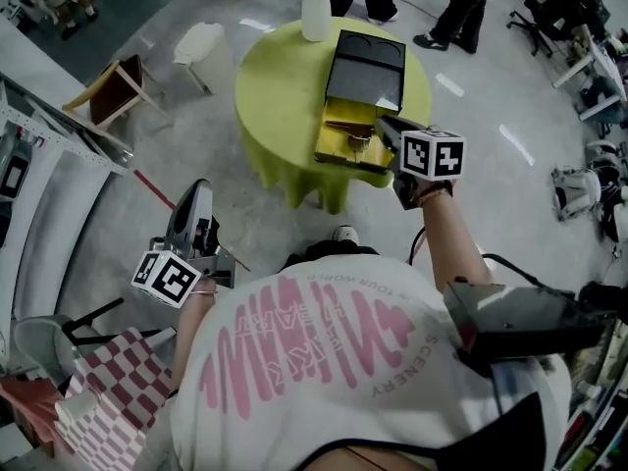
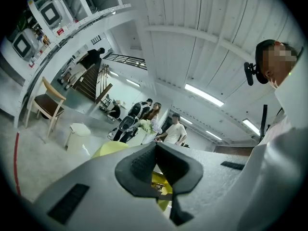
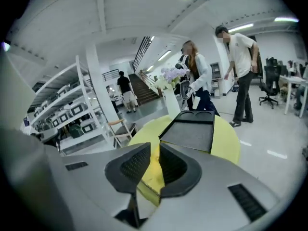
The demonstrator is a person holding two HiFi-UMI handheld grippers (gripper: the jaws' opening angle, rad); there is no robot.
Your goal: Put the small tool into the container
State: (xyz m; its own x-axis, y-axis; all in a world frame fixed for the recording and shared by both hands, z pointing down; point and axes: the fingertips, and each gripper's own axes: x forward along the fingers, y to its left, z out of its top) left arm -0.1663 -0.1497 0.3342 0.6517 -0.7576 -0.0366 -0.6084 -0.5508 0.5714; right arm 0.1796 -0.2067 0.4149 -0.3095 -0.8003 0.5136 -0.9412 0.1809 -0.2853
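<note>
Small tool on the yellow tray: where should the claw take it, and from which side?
Across its slim middle, coming down from above. The small tool lies flat on the yellow tray, stretched roughly left to right in the head view, so the right claw can straddle its narrow width. Its finer shape is too small to tell.

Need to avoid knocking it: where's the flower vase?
Head view: the white vase stands at the far edge of the round yellow-green table, just left of the black tray.

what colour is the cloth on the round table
Yellow-green. The round table's cloth shows best in the head view.
</note>
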